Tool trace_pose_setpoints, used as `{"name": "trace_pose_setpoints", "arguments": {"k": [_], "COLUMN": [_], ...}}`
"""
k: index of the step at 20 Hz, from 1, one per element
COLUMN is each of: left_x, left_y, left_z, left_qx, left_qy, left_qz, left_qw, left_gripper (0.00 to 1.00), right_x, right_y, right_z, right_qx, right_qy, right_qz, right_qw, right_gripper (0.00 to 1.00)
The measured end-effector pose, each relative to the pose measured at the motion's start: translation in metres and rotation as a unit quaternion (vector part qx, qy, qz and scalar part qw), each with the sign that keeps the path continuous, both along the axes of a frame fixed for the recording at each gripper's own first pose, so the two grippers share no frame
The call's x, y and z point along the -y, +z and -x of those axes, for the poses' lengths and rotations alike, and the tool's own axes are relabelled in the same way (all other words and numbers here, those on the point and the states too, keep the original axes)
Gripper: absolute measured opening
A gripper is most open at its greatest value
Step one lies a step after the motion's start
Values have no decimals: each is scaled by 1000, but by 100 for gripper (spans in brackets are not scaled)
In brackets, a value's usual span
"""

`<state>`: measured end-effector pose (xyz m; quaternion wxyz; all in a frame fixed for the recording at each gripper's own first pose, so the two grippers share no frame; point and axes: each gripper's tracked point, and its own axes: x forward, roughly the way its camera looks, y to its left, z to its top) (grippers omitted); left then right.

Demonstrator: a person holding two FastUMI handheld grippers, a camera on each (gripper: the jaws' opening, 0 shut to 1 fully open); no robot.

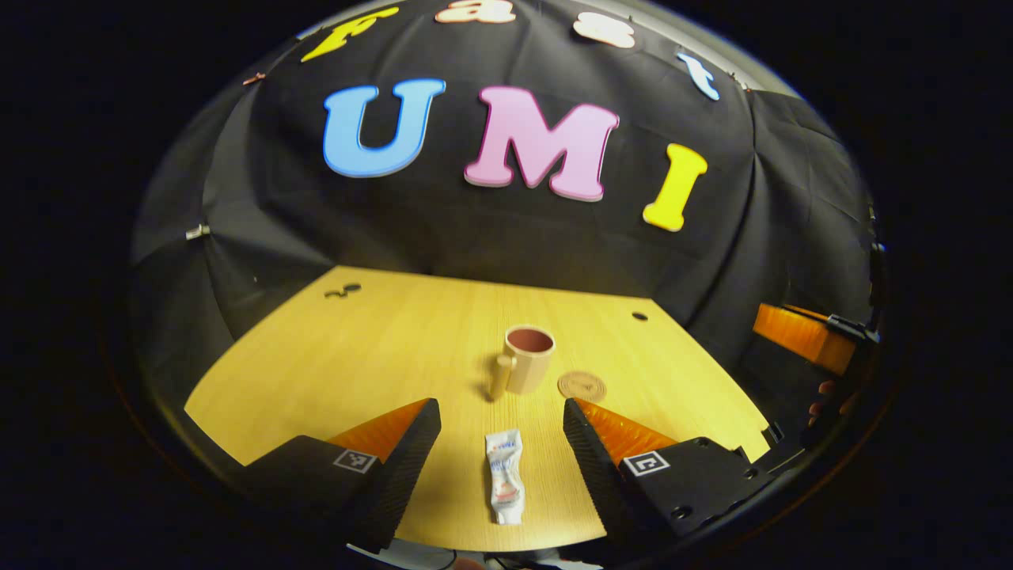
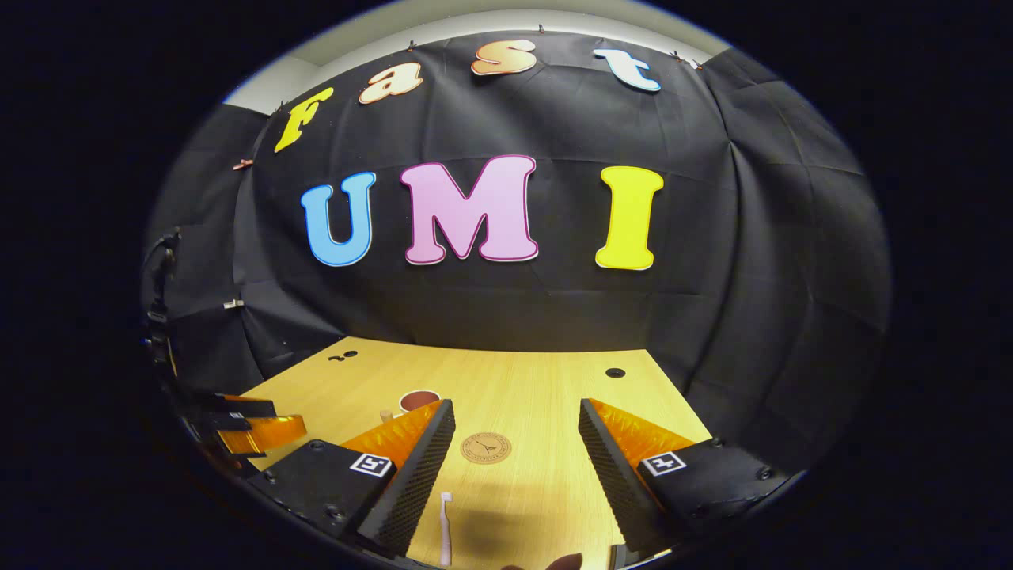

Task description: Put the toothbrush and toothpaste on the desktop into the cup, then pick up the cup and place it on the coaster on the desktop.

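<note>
In the left gripper view, my left gripper (image 1: pixel 500 443) hung with fingers spread over one toothpaste (image 1: pixel 504 476) lying flat on the tabletop (image 1: pixel 380 348), one cup (image 1: pixel 528 360) and one coaster (image 1: pixel 582 386) beyond; I judged a grip across the tube's middle best. In the right gripper view, my right gripper (image 2: pixel 516 463) stood spread above one toothbrush (image 2: pixel 445 526).

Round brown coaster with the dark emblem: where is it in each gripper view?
Left gripper view: round brown coaster lies just right of the pink cup, beyond the right finger.
Right gripper view: centre, on the wooden desktop between the two fingers.
Shared landmark: the pink cup, left of the coaster in both.
</note>
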<state>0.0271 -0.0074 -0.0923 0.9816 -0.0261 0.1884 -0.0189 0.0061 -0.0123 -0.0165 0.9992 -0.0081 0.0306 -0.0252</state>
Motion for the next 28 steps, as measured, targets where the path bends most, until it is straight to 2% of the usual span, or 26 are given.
{"name": "trace_pose_setpoints", "arguments": {"k": [3, 7, 11, 12, 13, 16, 20, 22, 23, 24, 25, 26, 27, 28], "left_x": [7, 9, 5, 4, 3, 1, 2, 3, 2, 2, 0, -2, -2, -2], "left_y": [-39, -95, -140, -149, -154, -172, -177, -180, -182, -182, -182, -181, -181, -181], "left_z": [-9, -27, -38, -42, -45, -52, -57, -57, -57, -56, -54, -53, -52, -52], "left_qx": [-64, -157, -235, -252, -262, -294, -313, -326, -331, -337, -341, -344, -347, -350], "left_qy": [-13, -15, -18, -23, -26, -23, -24, -13, -4, 3, 13, 22, 26, 29], "left_qz": [31, 46, 24, 14, 6, -18, -47, -52, -51, -50, -51, -49, -46, -44], "left_qw": [997, 986, 972, 967, 965, 955, 948, 944, 942, 940, 938, 937, 936, 935], "left_gripper": [97, 96, 94, 84, 92, 87, 76, 70, 53, 55, 53, 39, 32, 31], "right_x": [4, 18, 30, 32, 35, 40, 44, 46, 46, 46, 46, 47, 45, 43], "right_y": [-2, -12, -15, -16, -18, -23, -28, -31, -33, -33, -36, -37, -38, -41], "right_z": [1, 7, 8, 8, 8, 6, 4, 3, 3, 3, 3, 3, 3, 4], "right_qx": [-7, -16, -22, -24, -27, -34, -41, -45, -47, -48, -52, -54, -57, -60], "right_qy": [-2, -8, -16, -18, -20, -25, -28, -28, -28, -29, -29, -28, -27, -24], "right_qz": [4, 9, 10, 10, 9, 3, 1, -1, -3, -6, -9, -11, -13, -15], "right_qw": [1000, 1000, 1000, 1000, 999, 999, 999, 999, 998, 998, 998, 998, 998, 998], "right_gripper": [97, 97, 97, 97, 97, 97, 97, 97, 97, 98, 97, 98, 98, 97]}}
